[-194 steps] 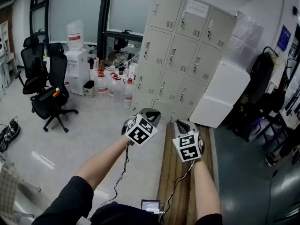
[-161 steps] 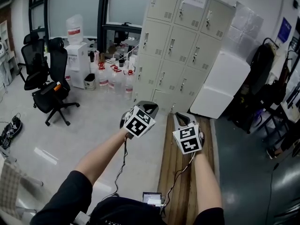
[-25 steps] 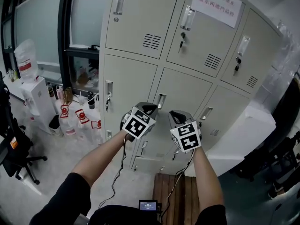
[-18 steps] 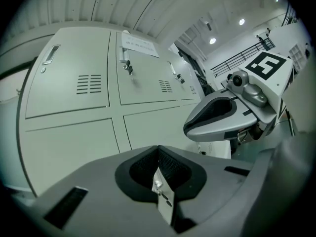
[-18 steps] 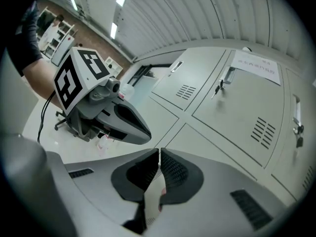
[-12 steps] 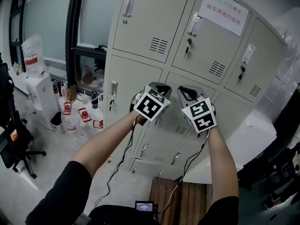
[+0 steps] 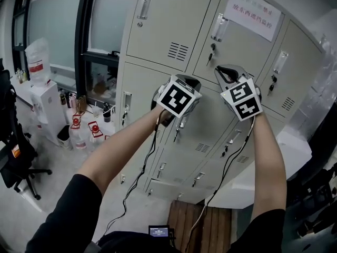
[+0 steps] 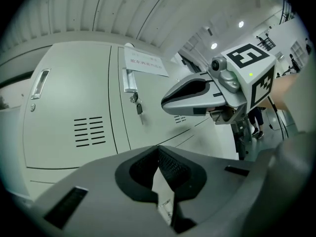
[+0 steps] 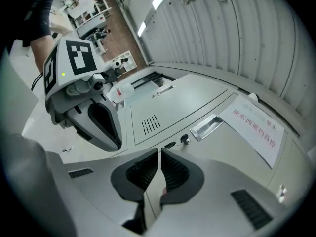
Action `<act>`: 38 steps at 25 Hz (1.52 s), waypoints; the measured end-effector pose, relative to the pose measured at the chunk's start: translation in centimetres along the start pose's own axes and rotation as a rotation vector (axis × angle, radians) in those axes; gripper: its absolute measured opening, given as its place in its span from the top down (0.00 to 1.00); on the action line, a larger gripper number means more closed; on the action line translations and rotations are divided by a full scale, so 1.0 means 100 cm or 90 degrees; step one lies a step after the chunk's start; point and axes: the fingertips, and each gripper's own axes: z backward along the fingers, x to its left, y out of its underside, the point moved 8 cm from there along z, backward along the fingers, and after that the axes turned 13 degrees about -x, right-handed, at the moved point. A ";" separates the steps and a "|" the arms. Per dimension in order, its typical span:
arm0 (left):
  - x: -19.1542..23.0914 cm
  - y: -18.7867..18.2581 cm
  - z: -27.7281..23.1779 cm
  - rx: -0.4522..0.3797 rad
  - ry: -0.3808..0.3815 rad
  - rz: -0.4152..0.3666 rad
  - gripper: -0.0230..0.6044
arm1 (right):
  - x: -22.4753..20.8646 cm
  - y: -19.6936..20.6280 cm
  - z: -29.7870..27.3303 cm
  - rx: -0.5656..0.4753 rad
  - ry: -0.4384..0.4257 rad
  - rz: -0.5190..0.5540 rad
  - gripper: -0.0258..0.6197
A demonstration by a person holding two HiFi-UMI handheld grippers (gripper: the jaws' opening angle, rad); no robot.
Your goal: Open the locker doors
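Lockers were all closed, left claw and right claw both clenched on nothing; I'd loosen one before hooking that handle.

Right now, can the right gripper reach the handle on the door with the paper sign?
Probably yes: the right gripper hangs just below that handle, nothing between them, but its shut jaws must open first.

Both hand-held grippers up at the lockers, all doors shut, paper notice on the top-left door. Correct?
One slip: the paper notice is on the top middle door, not the top-left one; the head view shows it. The left hand-held gripper and right hand-held gripper are up at the lockers, doors shut.
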 end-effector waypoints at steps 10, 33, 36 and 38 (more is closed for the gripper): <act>0.018 -0.034 -0.022 -0.011 -0.012 -0.008 0.93 | -0.044 -0.009 -0.029 0.027 -0.059 0.135 0.88; 0.041 -0.059 -0.040 -0.049 -0.019 0.004 0.93 | -0.066 -0.018 -0.080 0.169 -0.275 0.523 0.77; 0.044 -0.058 -0.041 -0.044 -0.024 0.009 0.93 | -0.064 -0.019 -0.084 0.185 -0.290 0.551 0.77; 0.045 -0.061 -0.040 -0.046 -0.026 0.004 0.93 | -0.062 -0.017 -0.086 0.194 -0.298 0.562 0.77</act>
